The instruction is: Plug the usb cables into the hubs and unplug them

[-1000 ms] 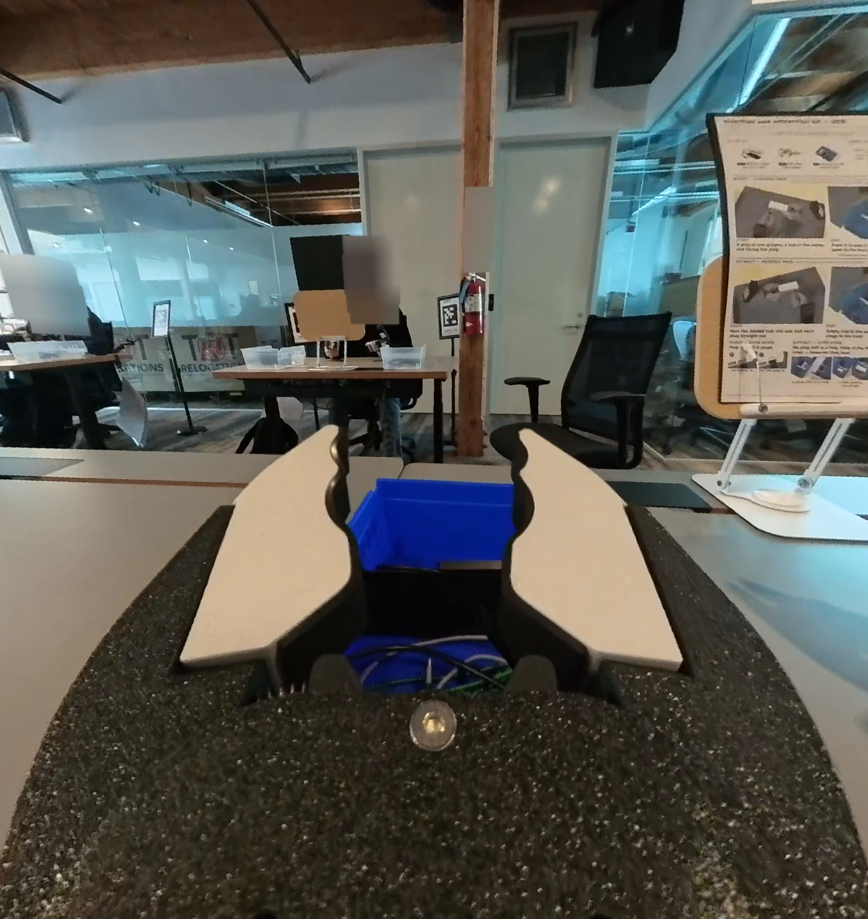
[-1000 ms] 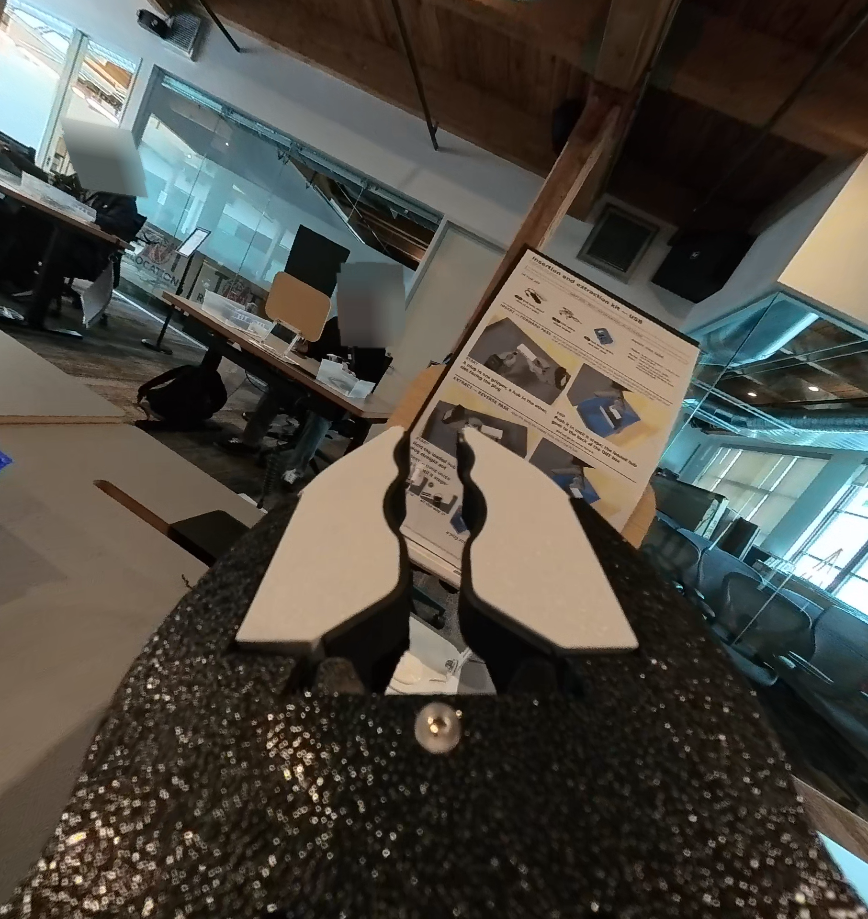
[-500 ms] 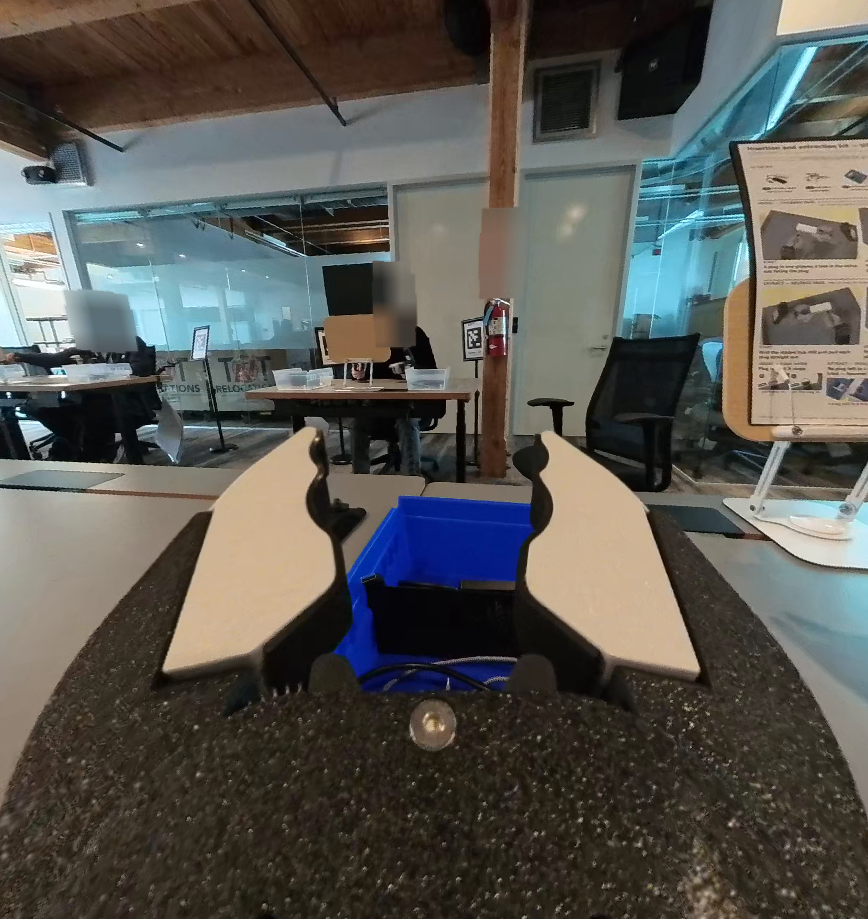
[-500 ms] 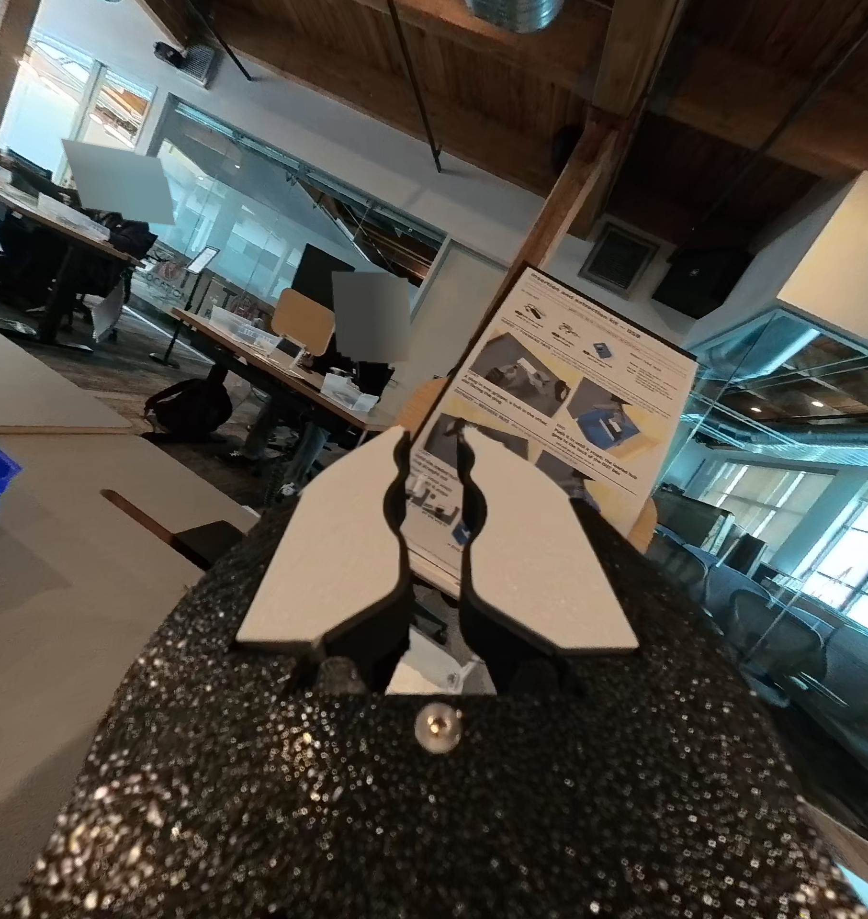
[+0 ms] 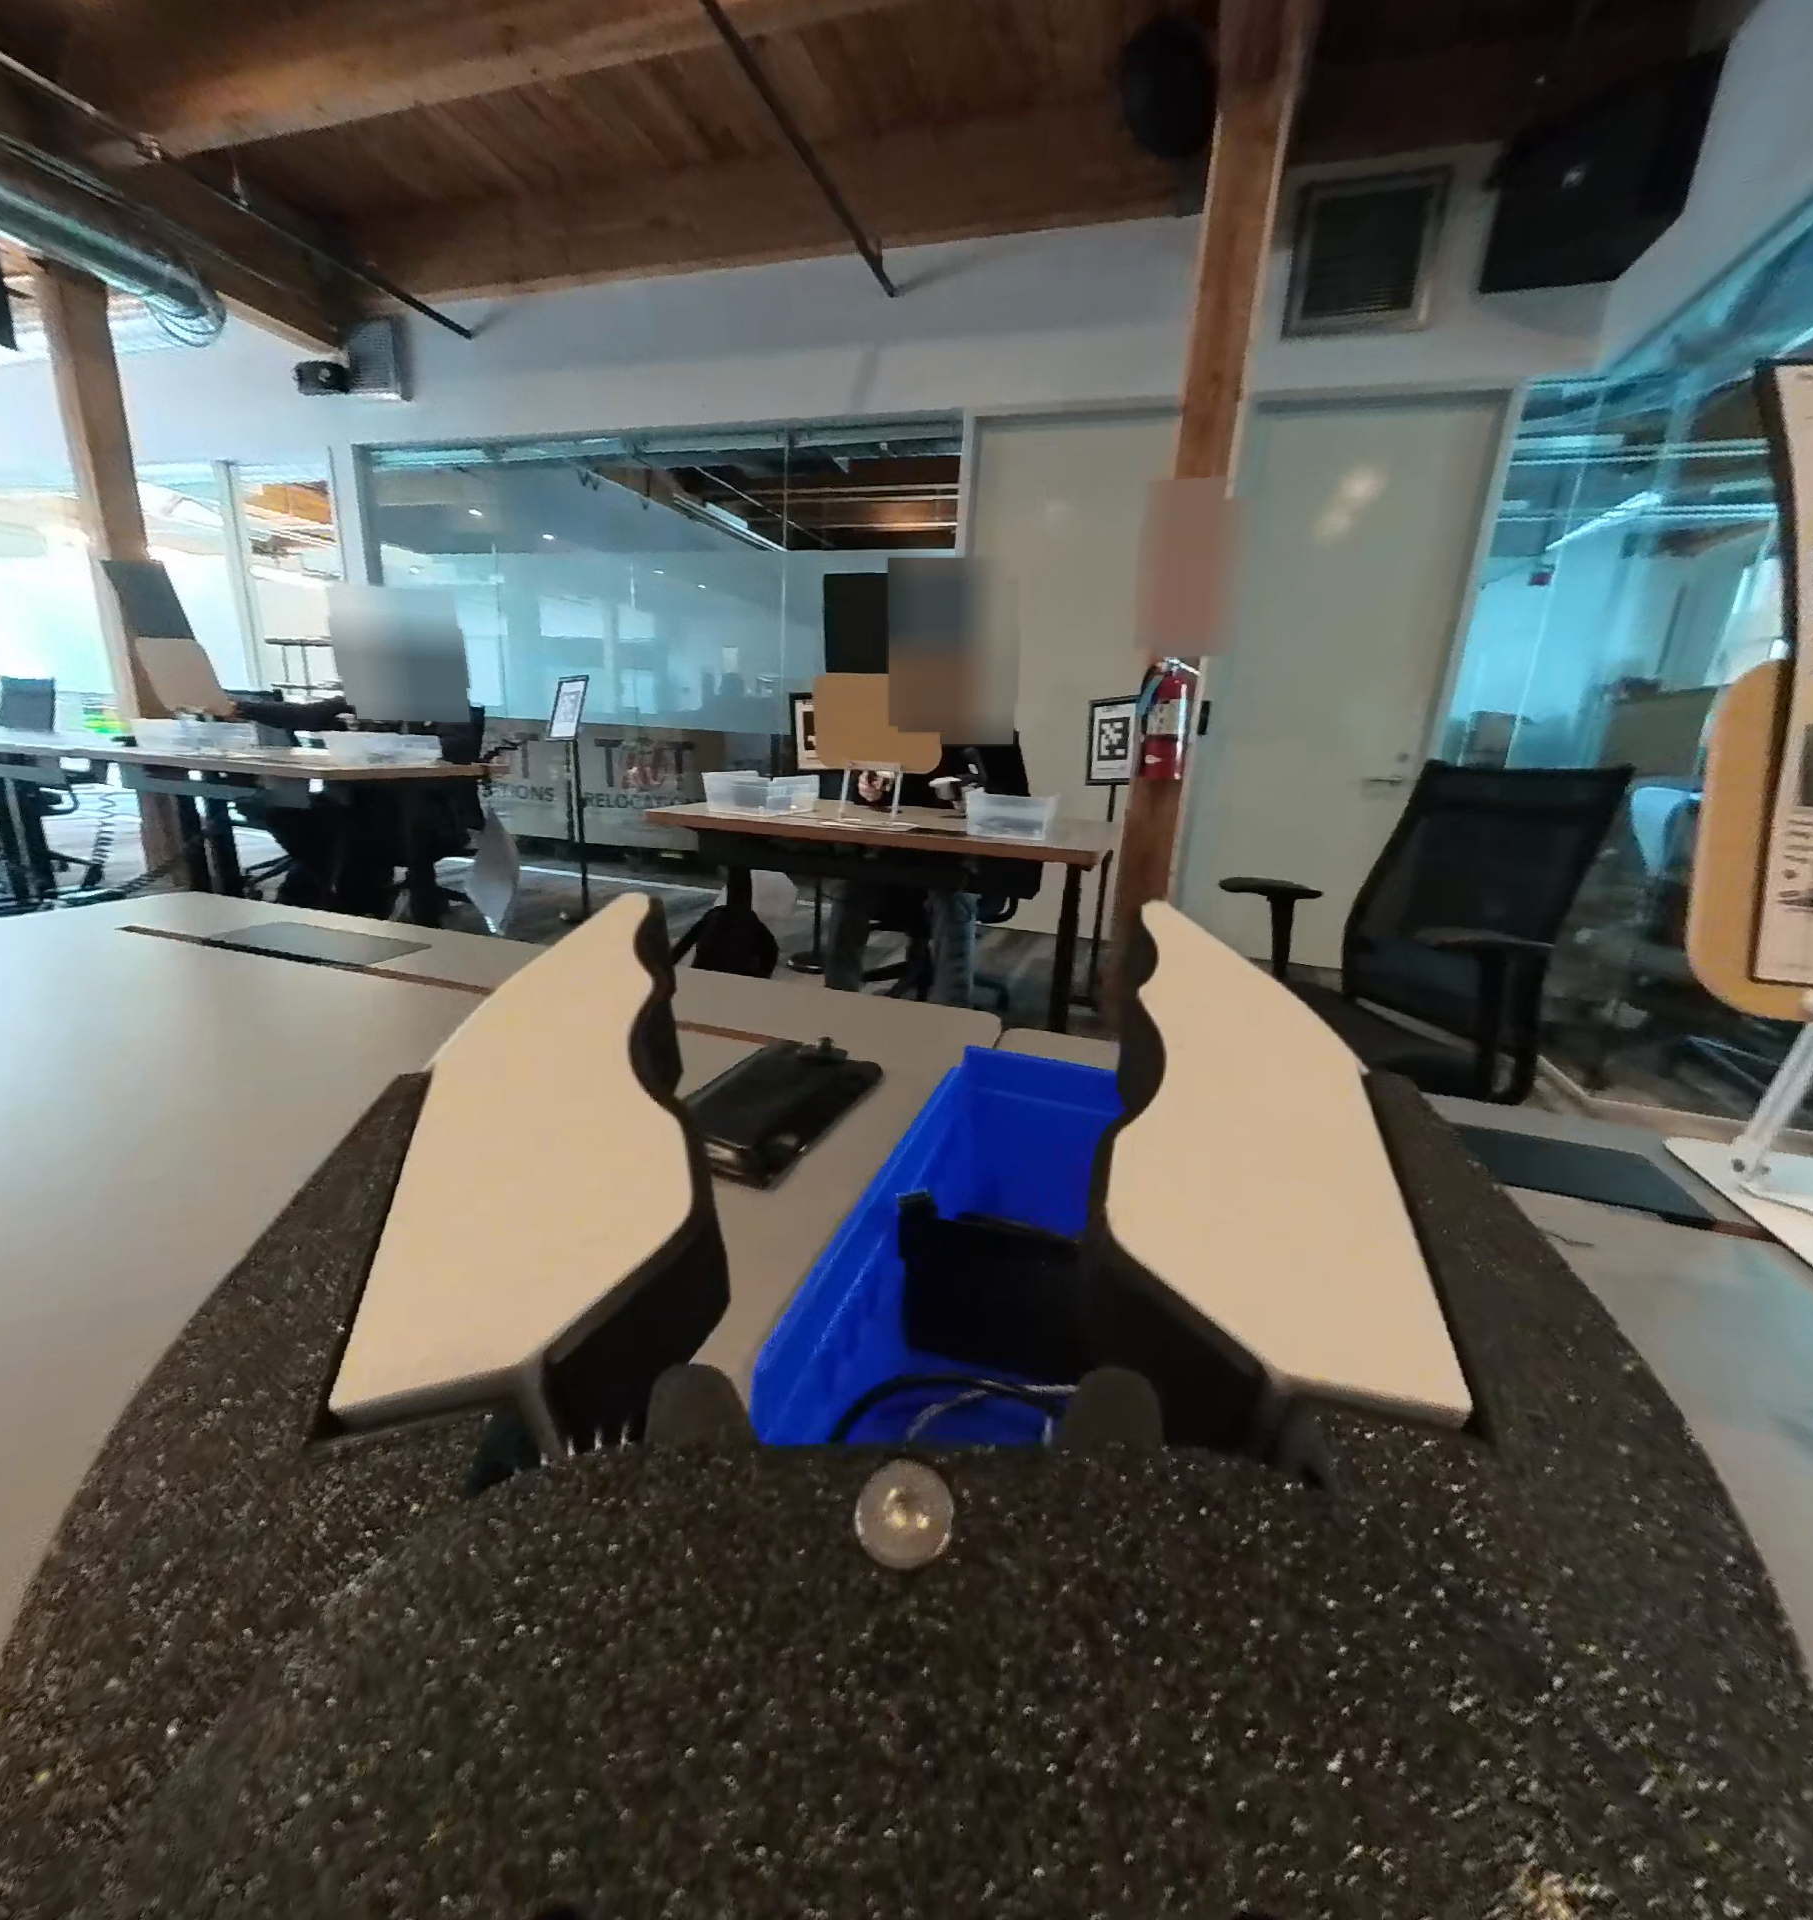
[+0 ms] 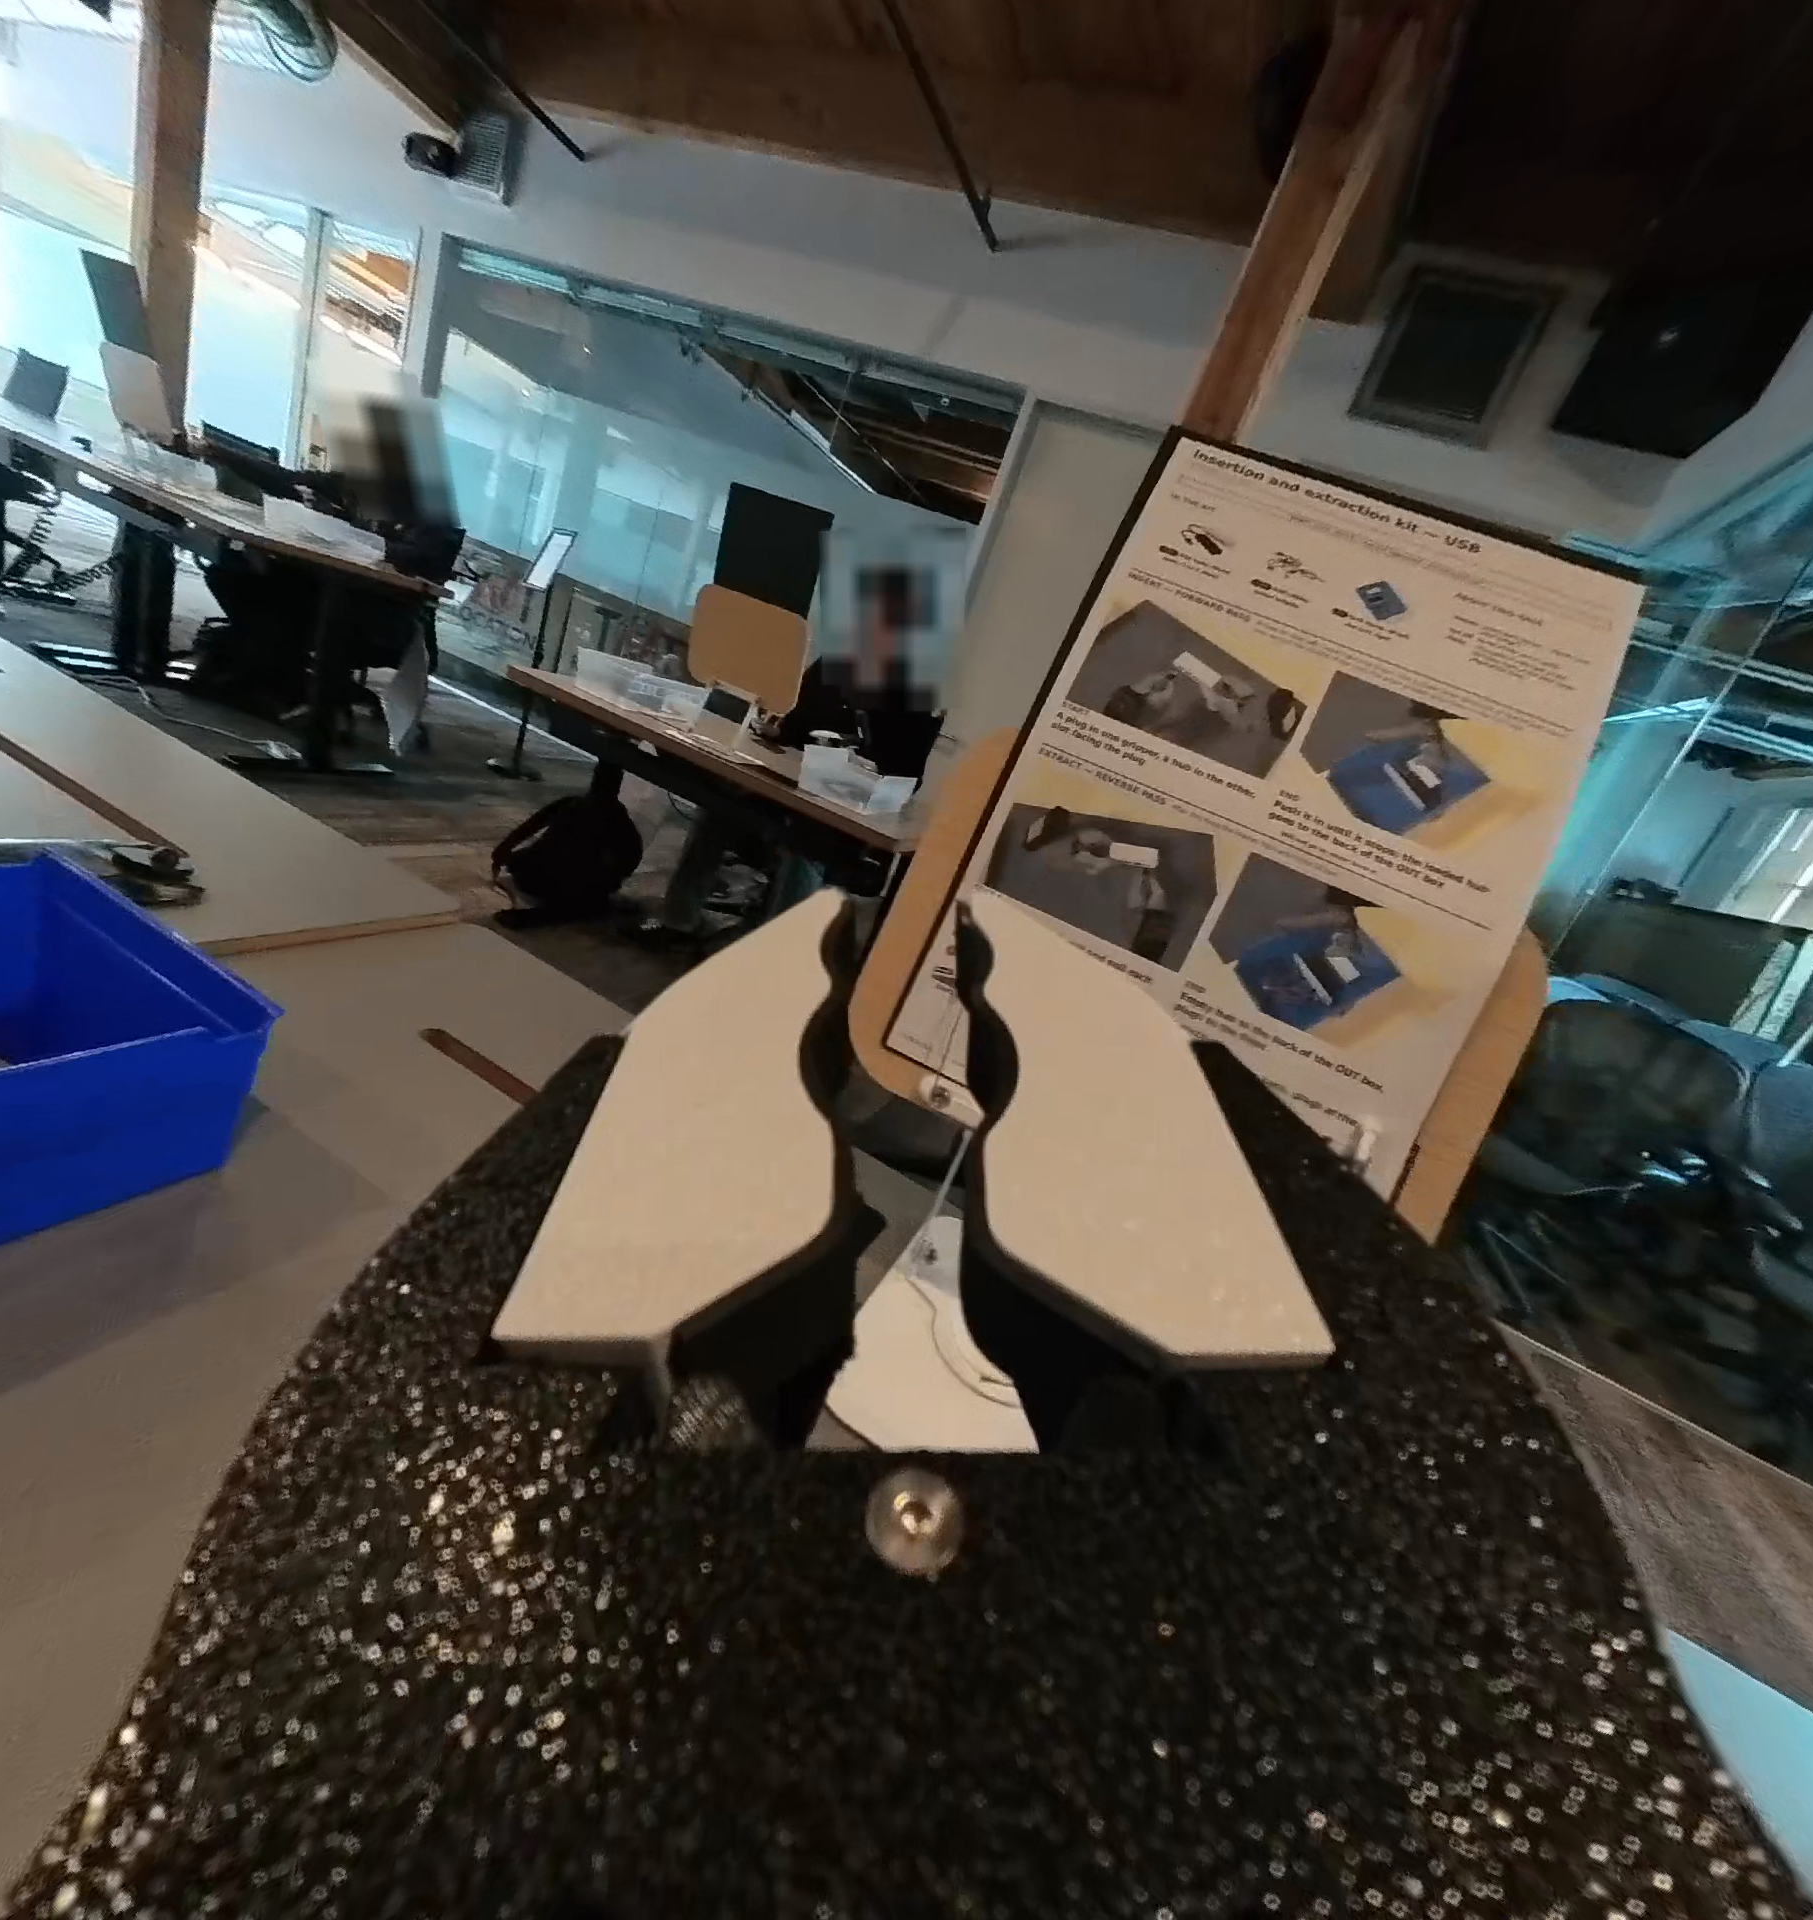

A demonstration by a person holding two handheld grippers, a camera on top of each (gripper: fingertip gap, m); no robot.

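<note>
A blue bin (image 5: 985,1164) stands on the grey table, seen between the fingers of my left gripper (image 5: 897,940). A black divider (image 5: 995,1288) stands across the bin, and black and grey cables (image 5: 943,1403) lie in its near part. My left gripper is open wide and empty, just above the bin's near end. My right gripper (image 6: 902,914) is open by a narrow gap and empty. It points at the instruction board (image 6: 1266,790), with the blue bin (image 6: 71,1049) far to its left.
A black flat device (image 5: 777,1101) lies on the table left of the bin. The instruction board on its white stand (image 5: 1775,1174) is at the right. A black grommet plate (image 5: 1577,1174) sits in the table. People sit at desks behind, with an office chair (image 5: 1453,935). The tips of one gripper are about 55 centimetres away from the tips of the other.
My left gripper has opened wider and turned left, so the bin now sits right of centre and the black device shows. My right gripper has swung left, bringing the bin into its view.
</note>
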